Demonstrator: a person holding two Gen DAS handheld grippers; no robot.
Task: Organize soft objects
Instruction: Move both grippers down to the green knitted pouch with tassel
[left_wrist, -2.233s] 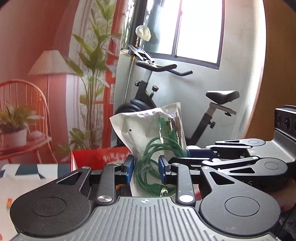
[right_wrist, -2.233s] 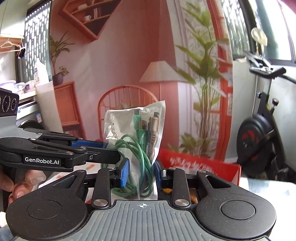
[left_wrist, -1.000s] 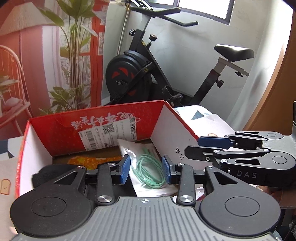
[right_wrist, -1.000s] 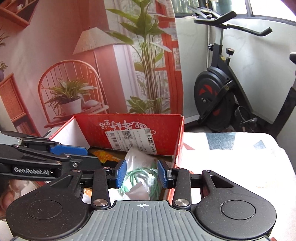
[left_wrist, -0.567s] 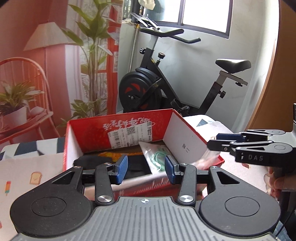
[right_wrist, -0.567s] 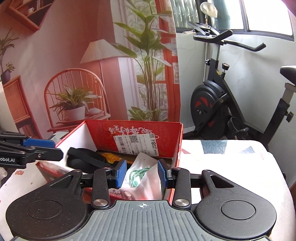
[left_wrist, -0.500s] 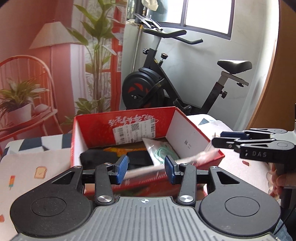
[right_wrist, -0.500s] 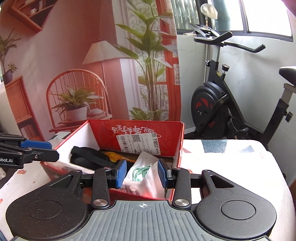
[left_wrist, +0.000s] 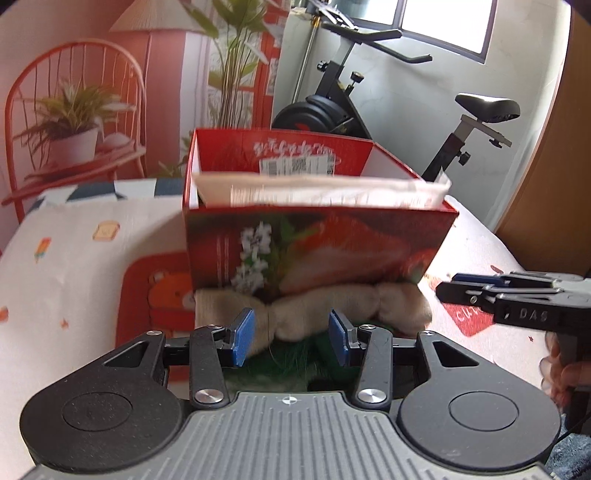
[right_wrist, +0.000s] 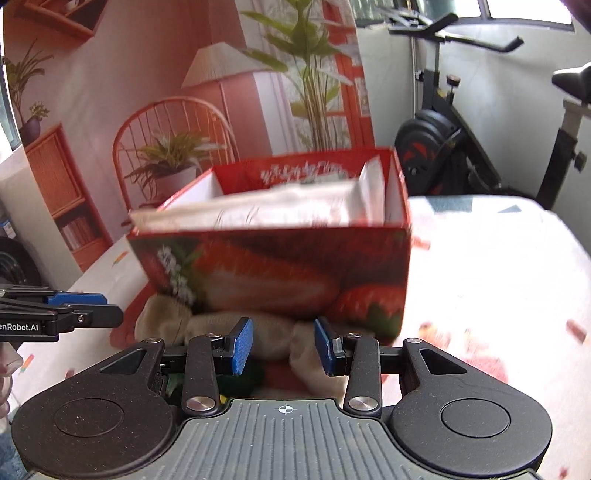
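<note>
I have the white plastic pouch (left_wrist: 321, 192) lying in the red strawberry box (left_wrist: 317, 251), while the beige plush toy (left_wrist: 317, 314) waits on the cloth against its front wall, my left gripper (left_wrist: 291, 336) and right gripper (right_wrist: 282, 345) both apart and empty.

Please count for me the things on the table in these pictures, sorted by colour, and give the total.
Red: 1, the strawberry-print box.
White: 1, the plastic bag lying across the box's open top.
Beige: 1, the plush toy lying at the box's near wall.
Green: 1, a furry thing below the left gripper, too blurred to name.
Total: 4.
</note>
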